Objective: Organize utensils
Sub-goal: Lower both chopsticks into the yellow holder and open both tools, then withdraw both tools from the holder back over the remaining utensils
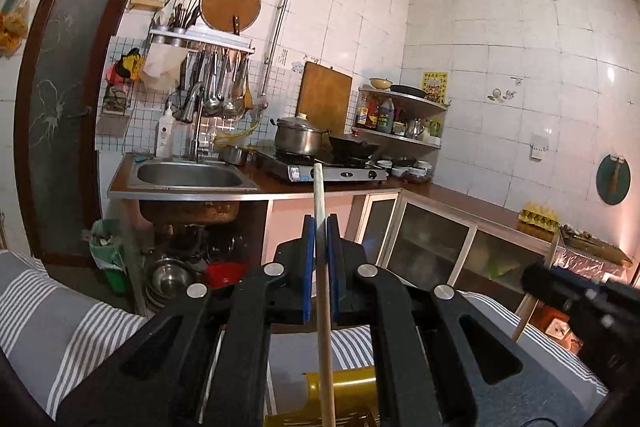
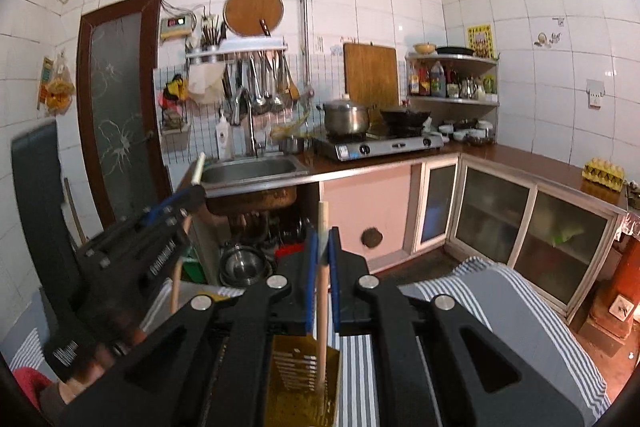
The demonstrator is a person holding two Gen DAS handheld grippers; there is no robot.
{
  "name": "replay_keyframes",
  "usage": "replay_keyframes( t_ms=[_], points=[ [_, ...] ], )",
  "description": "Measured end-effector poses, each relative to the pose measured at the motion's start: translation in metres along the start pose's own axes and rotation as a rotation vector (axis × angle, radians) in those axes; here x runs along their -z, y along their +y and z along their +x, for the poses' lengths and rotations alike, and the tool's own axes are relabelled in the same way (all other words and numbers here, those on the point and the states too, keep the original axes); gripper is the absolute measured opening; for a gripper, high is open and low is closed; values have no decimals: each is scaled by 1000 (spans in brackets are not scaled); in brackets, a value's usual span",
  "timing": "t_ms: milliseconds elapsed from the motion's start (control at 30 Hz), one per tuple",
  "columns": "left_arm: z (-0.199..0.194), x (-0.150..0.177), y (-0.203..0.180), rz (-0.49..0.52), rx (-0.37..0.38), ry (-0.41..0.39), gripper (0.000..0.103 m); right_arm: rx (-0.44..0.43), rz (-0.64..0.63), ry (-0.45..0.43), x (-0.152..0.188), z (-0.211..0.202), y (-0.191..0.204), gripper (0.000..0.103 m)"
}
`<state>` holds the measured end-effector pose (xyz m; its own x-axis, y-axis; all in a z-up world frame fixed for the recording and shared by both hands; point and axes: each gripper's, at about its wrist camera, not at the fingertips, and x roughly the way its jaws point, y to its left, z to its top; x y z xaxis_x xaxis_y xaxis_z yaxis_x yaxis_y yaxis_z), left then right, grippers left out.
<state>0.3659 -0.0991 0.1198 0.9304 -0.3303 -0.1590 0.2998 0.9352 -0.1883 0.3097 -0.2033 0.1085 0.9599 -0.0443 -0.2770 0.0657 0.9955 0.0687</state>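
Observation:
My left gripper [image 1: 320,227] is shut on a pale wooden chopstick [image 1: 320,195] that stands nearly upright between its blue pads. Its lower end runs down past a yellow slotted utensil holder [image 1: 352,391]. My right gripper [image 2: 323,239] is shut on a second wooden chopstick [image 2: 322,291], whose lower end reaches into the yellow holder [image 2: 298,379]. The left gripper [image 2: 188,197] with its chopstick [image 2: 198,169] shows at the left of the right wrist view. The right gripper's body [image 1: 576,291] shows at the right of the left wrist view.
A grey-and-white striped cloth [image 1: 60,311] covers the surface under the holder. Beyond it are the kitchen counter [image 2: 520,159], a steel sink [image 1: 188,175], a gas stove [image 1: 332,171] with a pot and a wok, and hanging ladles [image 1: 224,83].

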Motion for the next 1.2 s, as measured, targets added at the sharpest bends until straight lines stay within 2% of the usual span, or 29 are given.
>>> replay_keyframes(
  t_ms=[100,167,300,400,533,567,600,633,667,700,733,767,1000,1100,1200],
  points=[
    [-9,-12,6,-45,29,-23,5,6,5,2,5,-1,-3,6],
    [-16,-22,4,-33,36,-58,5,9,4,-7,6,-4,-4,6],
    [-15,-31,-6,8,29,-80,5,0,11,-22,4,-8,-4,6],
    [-14,-30,-8,20,15,-53,4,-5,4,-16,7,-8,-3,6],
    [-35,-32,3,32,-17,-3,5,-13,8,8,8,-9,-6,6],
    [-45,-33,9,29,-47,3,9,-20,20,28,8,-8,-8,7],
    [-53,-33,13,28,-62,19,28,-26,29,44,9,-7,-8,7],
    [-60,-33,18,25,-72,36,42,-38,41,78,10,-4,-9,7],
    [-71,-32,24,24,-102,52,62,-41,45,94,11,-3,-9,9],
    [-80,-30,28,25,-125,48,68,-36,49,111,14,-4,-10,23],
    [-93,-27,34,39,-155,48,70,-33,55,119,16,-6,-12,38],
    [-99,-24,37,48,-170,60,77,-32,67,120,17,-10,-14,63],
    [-151,16,74,19,-239,182,94,38,54,101,30,-62,-22,65],
    [-164,40,90,-14,-261,256,96,52,46,131,44,-77,-25,65],
    [-173,63,101,-51,-271,321,97,88,32,194,76,-89,-25,65]
  ],
)
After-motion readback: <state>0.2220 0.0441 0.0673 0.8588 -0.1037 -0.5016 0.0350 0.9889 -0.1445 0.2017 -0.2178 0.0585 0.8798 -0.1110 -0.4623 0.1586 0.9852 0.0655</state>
